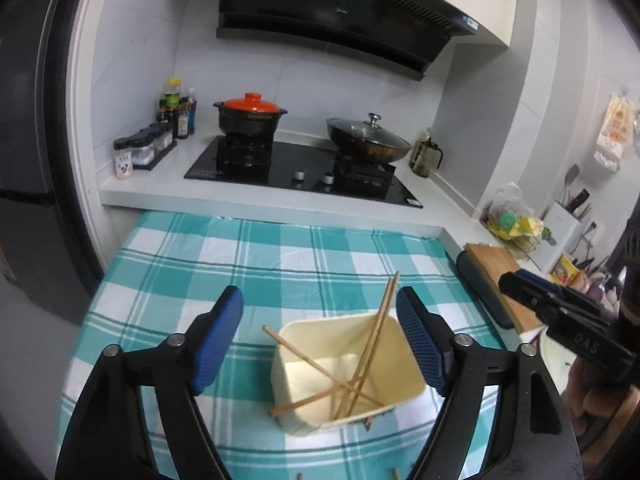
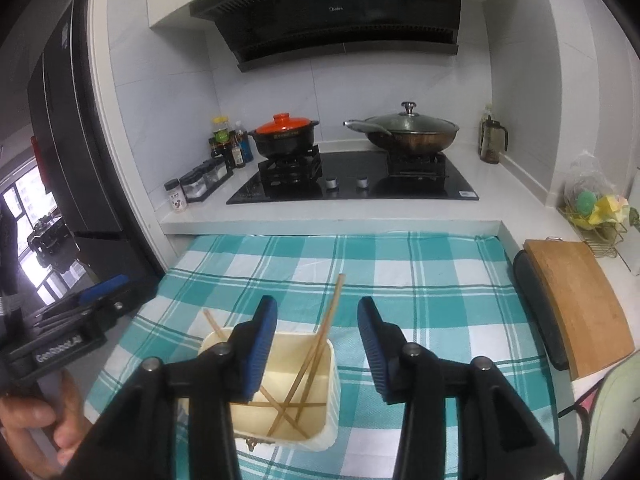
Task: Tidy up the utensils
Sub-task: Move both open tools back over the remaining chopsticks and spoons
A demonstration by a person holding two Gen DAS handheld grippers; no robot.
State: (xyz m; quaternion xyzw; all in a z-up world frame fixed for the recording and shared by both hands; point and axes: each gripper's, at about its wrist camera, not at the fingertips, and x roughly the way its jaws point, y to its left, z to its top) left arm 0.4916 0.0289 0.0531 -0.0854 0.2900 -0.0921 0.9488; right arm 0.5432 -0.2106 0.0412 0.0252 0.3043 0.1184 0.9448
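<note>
A cream rectangular container (image 1: 316, 340) stands on the teal checked tablecloth (image 1: 280, 264). Several wooden chopsticks (image 1: 376, 332) lean crossed inside it, their tips poking over the rim. My left gripper (image 1: 319, 294) is open wide, its blue pads on either side of the container and not pressing on it. In the right wrist view the same container (image 2: 292, 344) and chopsticks (image 2: 323, 320) sit low and slightly left. My right gripper (image 2: 317, 305) is open above it; one chopstick rises between the pads, untouched. Each gripper shows at the edge of the other's view, hand-held.
Behind the cloth is a white counter with a black hob (image 2: 352, 184), an orange-lidded pot (image 2: 286, 136) and a lidded wok (image 2: 408, 132). Spice jars (image 2: 200, 184) stand at the left. A wooden cutting board (image 2: 576, 304) lies to the right, a dark fridge (image 2: 80, 160) to the left.
</note>
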